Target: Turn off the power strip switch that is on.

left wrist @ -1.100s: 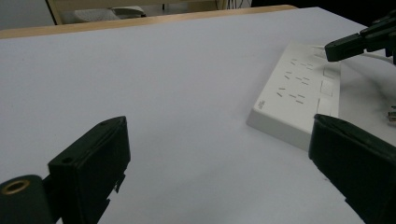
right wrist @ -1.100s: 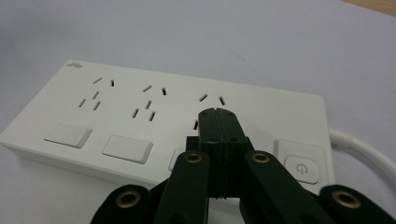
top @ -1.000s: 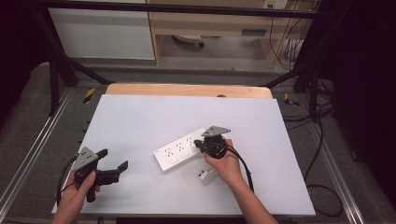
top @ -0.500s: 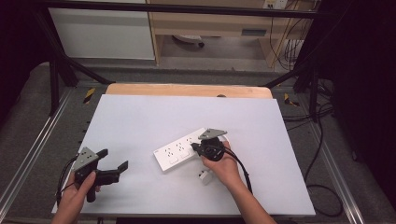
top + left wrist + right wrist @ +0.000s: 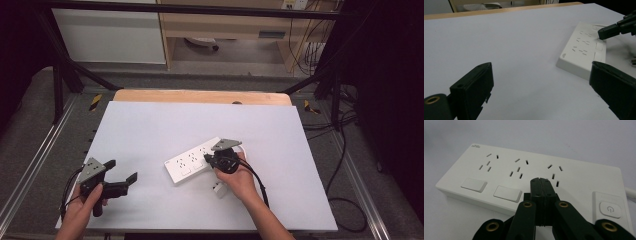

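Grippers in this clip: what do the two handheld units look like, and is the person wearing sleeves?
Both are black two-jaw units. The left gripper and right gripper each carry a grey three-cornered plate on top and trail a black cable. In the right gripper view, brass-coloured rivets mark the linkage. The jaws are flat black blocks. No sleeves show on the forearms.

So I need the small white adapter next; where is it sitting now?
In the high view, the small white adapter lies on the table, just in front of the power strip, beside the right hand.
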### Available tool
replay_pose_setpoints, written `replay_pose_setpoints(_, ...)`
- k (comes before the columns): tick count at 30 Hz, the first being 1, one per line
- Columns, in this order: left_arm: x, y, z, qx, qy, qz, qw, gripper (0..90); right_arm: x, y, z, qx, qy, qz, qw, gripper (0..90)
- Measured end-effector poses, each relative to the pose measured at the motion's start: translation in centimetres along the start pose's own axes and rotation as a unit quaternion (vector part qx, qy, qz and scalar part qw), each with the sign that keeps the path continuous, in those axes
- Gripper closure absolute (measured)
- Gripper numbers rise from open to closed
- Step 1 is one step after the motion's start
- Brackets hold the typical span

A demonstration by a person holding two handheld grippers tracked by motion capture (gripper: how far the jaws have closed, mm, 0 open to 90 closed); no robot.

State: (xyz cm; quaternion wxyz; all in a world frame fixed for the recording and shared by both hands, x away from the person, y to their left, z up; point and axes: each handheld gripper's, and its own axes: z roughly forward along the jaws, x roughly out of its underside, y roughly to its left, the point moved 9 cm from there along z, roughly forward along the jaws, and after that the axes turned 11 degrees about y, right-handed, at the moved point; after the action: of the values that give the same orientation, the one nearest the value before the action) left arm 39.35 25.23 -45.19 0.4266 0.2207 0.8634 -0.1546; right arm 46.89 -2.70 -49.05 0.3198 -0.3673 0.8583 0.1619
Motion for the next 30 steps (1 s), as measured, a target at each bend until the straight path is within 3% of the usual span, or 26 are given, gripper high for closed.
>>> replay_pose_setpoints(30, 0.02, 0.0, -0.03, 0.0, 0.0, 0.001, 1.0, 5.3, -0.06, 0.26, 0.14, 0.005, -0.004, -0.003, 1.0, 90.0)
